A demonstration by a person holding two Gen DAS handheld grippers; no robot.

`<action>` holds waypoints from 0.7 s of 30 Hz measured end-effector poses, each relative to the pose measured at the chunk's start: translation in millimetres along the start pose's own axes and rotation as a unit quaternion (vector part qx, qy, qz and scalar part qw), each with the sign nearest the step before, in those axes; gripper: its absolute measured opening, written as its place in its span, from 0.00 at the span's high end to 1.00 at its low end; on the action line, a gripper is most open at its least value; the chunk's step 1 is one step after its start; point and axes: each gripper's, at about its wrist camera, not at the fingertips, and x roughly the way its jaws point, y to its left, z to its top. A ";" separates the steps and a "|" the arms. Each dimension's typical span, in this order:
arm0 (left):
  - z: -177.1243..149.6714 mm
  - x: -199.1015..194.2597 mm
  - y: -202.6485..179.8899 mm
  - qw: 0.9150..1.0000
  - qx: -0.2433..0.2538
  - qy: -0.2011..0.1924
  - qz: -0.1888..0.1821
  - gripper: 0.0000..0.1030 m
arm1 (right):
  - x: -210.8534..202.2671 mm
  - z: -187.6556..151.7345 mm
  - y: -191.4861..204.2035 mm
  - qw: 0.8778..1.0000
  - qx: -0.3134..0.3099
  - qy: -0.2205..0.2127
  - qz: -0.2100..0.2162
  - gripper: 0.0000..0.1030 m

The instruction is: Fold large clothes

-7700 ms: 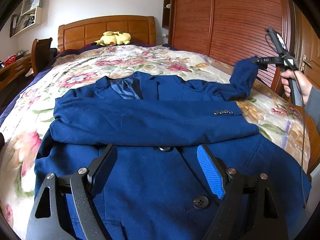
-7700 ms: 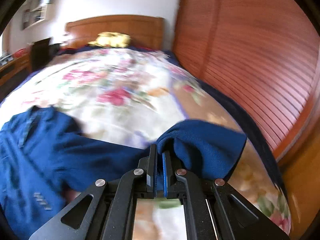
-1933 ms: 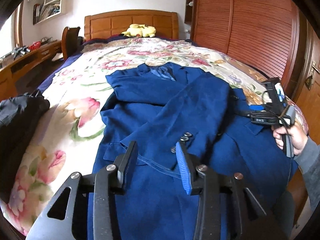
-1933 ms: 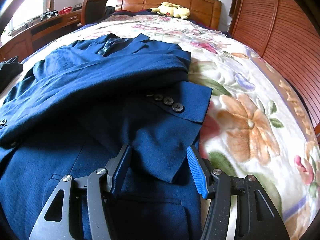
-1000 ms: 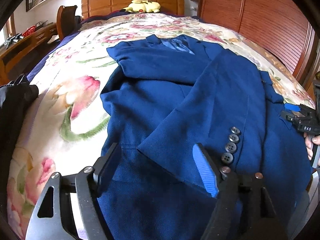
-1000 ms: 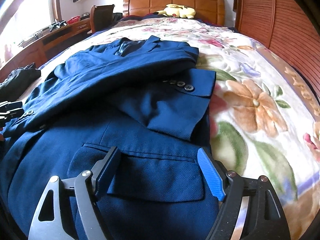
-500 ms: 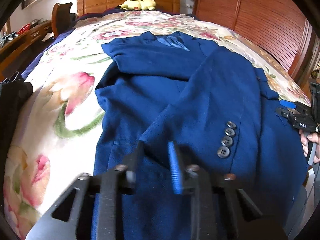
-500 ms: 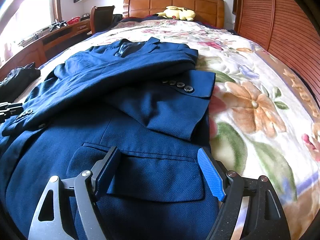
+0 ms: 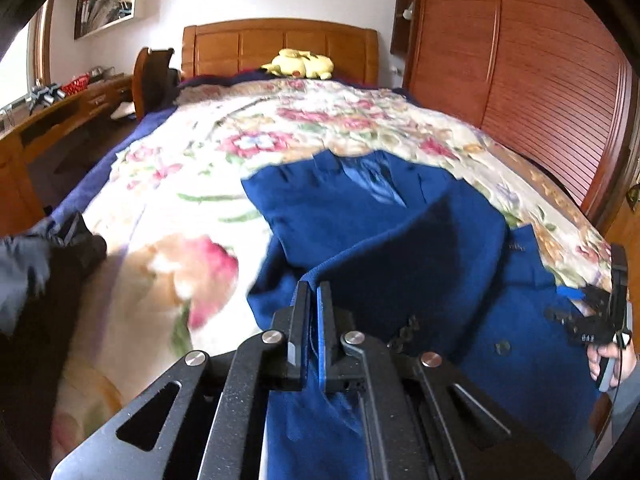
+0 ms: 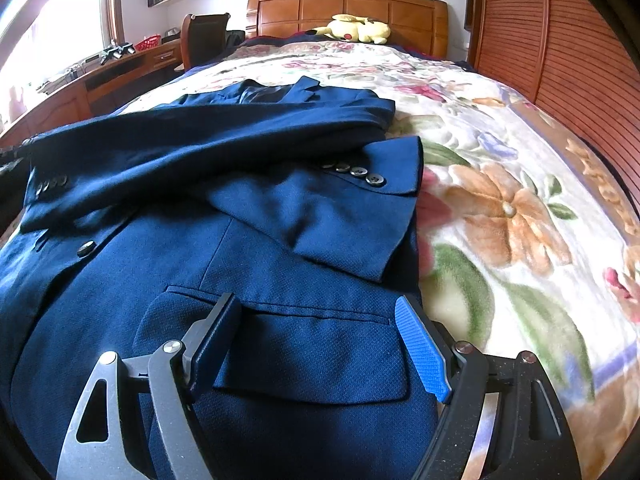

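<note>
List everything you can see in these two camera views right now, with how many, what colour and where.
blazer: one, navy blue, spread on the bed, sleeves folded across its front
bedspread: one, cream with flowers, covering the bed
plush toy: one, yellow, by the headboard
headboard: one, orange-brown wood, far end of the bed
wardrobe: one, reddish wood, slatted doors, along the bed's right side
desk: one, wooden, along the bed's left side
chair: one, dark, at the desk
dark garment: one, black, left edge of the bed
left claw: one, black, shut on blazer fabric
right claw: one, black, open over the blazer pocket
</note>
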 end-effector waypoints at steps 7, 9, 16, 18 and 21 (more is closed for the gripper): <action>25.0 12.8 10.2 1.000 0.020 -0.011 0.017 0.97 | 0.3 -0.1 -0.8 1.000 0.002 -0.001 0.001 0.22; 23.9 17.7 12.1 1.000 0.021 -0.009 0.017 0.97 | 0.3 -0.1 -1.0 1.000 0.002 -0.001 0.001 0.21; 4.1 28.0 19.8 1.000 0.010 0.008 0.021 0.93 | 1.2 0.3 -1.8 1.000 0.003 -0.001 0.002 0.21; -0.6 28.0 20.4 1.000 0.011 0.012 0.024 0.88 | 0.8 0.0 -1.9 1.000 0.003 -0.001 0.002 0.22; -7.0 17.7 17.3 1.000 0.021 -0.001 0.022 0.60 | 0.6 -0.1 -1.6 1.000 0.003 -0.001 0.002 0.22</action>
